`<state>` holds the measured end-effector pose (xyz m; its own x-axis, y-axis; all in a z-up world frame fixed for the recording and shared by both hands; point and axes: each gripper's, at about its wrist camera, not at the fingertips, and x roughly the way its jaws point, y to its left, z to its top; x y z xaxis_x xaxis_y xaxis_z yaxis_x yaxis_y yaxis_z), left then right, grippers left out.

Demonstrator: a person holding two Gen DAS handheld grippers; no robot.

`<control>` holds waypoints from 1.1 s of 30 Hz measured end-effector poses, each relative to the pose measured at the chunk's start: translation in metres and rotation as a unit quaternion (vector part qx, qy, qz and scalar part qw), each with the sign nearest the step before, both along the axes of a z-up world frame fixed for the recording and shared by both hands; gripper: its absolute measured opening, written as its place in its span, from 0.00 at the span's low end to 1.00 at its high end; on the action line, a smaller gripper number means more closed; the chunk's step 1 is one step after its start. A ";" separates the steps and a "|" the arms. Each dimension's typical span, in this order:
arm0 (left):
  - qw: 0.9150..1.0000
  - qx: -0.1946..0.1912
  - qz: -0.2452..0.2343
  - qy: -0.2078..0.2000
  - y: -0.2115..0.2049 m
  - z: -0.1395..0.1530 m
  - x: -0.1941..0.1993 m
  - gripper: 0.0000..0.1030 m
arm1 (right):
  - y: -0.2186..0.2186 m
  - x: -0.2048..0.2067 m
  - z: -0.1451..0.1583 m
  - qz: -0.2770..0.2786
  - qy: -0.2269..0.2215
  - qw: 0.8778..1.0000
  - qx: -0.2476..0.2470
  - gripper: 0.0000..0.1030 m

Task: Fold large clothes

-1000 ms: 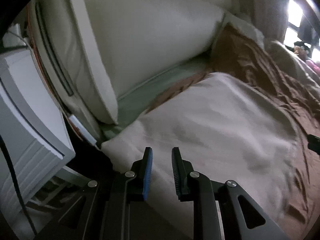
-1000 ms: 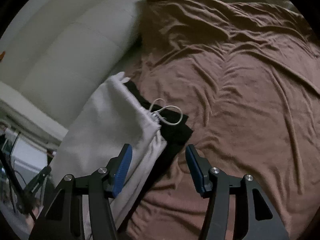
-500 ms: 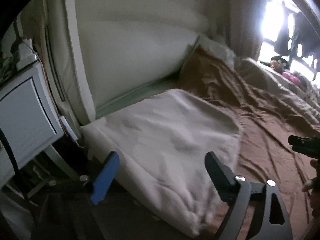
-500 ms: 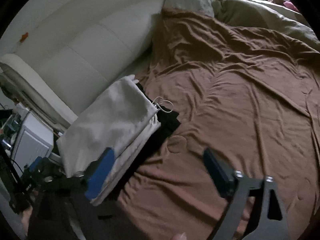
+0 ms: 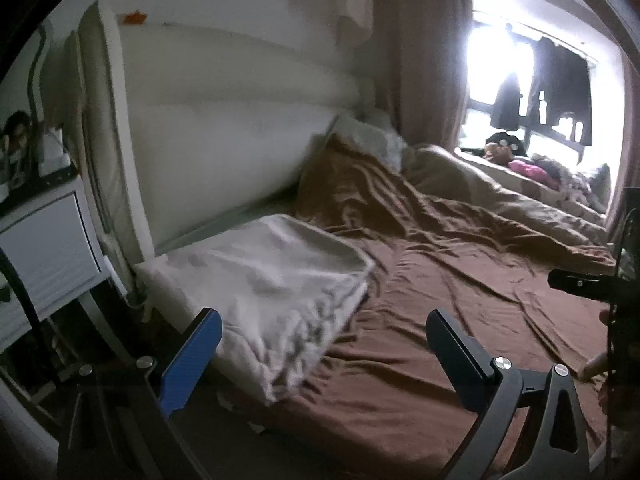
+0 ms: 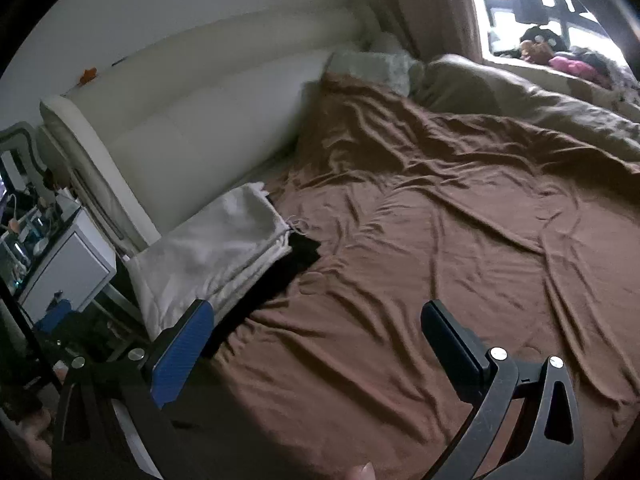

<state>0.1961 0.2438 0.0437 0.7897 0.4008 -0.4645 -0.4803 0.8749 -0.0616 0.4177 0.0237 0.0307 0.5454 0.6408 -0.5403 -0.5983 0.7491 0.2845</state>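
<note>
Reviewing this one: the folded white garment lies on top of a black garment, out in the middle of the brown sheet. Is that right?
Not the middle. The folded white garment lies on the black garment at the corner of the brown sheet, beside the white headboard. The right wrist view shows it.

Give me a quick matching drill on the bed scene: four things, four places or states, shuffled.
Things:
1. folded white garment
2. black garment
3. brown sheet
4. nightstand

Places or states:
A. wrinkled, covering the mattress
B. beside the bed, by the headboard
C. on top of the pile, at the bed's corner
D. partly hidden under the white one

Pairs: 1-C, 2-D, 3-A, 4-B
</note>
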 end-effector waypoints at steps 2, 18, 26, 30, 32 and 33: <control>1.000 0.006 -0.012 -0.008 -0.018 0.006 -0.008 0.99 | -0.016 -0.016 0.003 -0.001 -0.007 1.000 0.013 1.00; 0.992 0.018 -0.108 -0.061 -0.128 0.013 -0.073 0.99 | -0.159 -0.144 0.004 -0.028 -0.059 0.995 0.079 1.00; 0.987 0.010 -0.152 -0.057 -0.180 0.018 -0.106 0.99 | -0.214 -0.214 -0.004 -0.066 -0.096 0.991 0.073 1.00; 0.984 0.000 -0.173 -0.052 -0.198 0.015 -0.119 0.99 | -0.227 -0.245 -0.014 -0.075 -0.109 0.989 0.069 1.00; 0.983 0.005 -0.175 -0.057 -0.207 0.013 -0.130 0.99 | -0.234 -0.261 -0.021 -0.082 -0.113 0.988 0.068 1.00; 0.983 0.010 -0.173 -0.063 -0.212 0.012 -0.137 0.99 | -0.238 -0.266 -0.024 -0.089 -0.116 0.987 0.068 1.00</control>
<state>0.0590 0.0317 0.0555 0.9315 0.1059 -0.3481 -0.1430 0.9863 -0.0826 0.1512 -0.2140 0.0068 0.7553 0.5814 -0.3024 -0.5214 0.8127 0.2602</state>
